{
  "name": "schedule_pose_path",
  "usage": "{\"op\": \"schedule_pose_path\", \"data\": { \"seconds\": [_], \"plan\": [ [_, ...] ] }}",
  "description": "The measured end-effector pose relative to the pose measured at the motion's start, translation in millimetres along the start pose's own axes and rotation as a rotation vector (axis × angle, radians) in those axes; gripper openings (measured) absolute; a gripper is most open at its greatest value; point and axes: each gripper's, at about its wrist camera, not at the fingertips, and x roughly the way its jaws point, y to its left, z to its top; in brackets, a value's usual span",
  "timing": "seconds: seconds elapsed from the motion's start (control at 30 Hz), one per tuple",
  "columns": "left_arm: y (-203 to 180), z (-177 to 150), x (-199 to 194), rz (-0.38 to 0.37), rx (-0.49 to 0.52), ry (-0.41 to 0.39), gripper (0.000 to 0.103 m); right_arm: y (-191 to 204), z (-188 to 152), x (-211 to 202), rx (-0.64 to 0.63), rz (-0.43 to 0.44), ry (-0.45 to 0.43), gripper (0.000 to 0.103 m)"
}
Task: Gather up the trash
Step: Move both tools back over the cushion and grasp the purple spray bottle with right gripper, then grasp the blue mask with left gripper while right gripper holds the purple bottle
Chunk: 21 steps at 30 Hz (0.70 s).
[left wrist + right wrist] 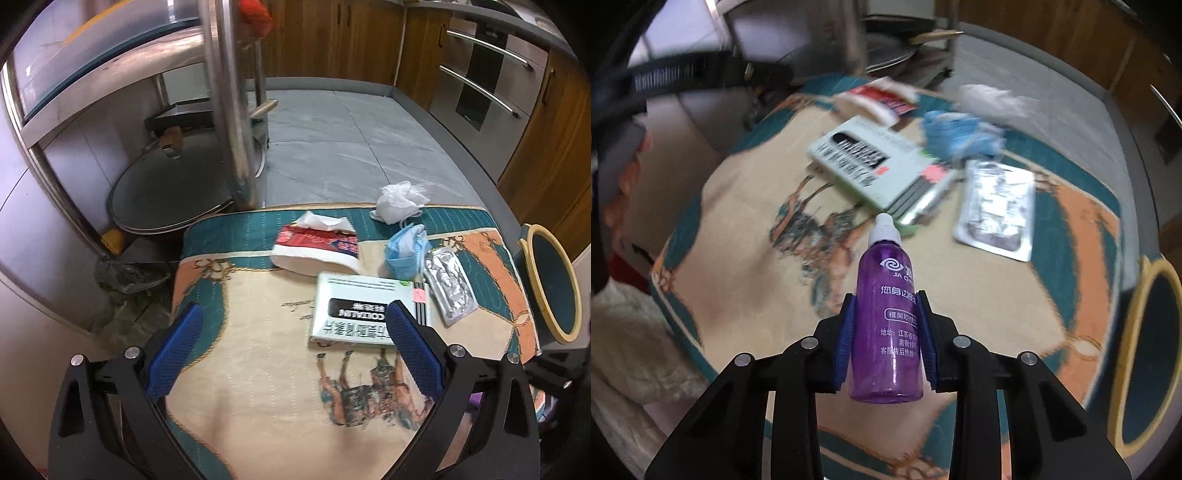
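Note:
Trash lies on a patterned cloth (258, 332): a white medicine box (365, 310), a foil blister pack (448, 286), a blue face mask (406, 251), a tissue pack (317, 245) and a crumpled white plastic bag (400, 197). My left gripper (295, 339) is open and empty above the cloth, its right finger over the box's near corner. My right gripper (886, 332) is shut on a purple bottle (888, 321) with a white cap, held above the cloth. The box (864, 162), blister pack (997, 206) and mask (960, 136) show blurred beyond it.
A dark bin with a yellow rim (550, 284) stands at the cloth's right edge; it also shows in the right wrist view (1145, 354). A steel rack with a pan lid (166, 192) stands at the left. Grey floor tiles and wooden cabinets (546, 147) lie beyond.

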Motion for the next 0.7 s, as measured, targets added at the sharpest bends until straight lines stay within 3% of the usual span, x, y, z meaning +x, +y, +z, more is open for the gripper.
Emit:
{"op": "schedule_pose_path", "data": {
  "seconds": [0.17, 0.43, 0.7],
  "plan": [
    [-28, 6, 5, -0.024, 0.034, 0.006, 0.097, -35, -7, -23, 0.123, 0.01, -0.05, 0.034],
    [-83, 22, 32, -0.052, 0.193, 0.011, 0.097, -95, -12, -57, 0.284, -0.026, -0.137, 0.034],
    [-108, 37, 71, -0.108, 0.189, 0.028, 0.097, -137, -23, -54, 0.344, -0.087, -0.127, 0.034]
  ]
}}
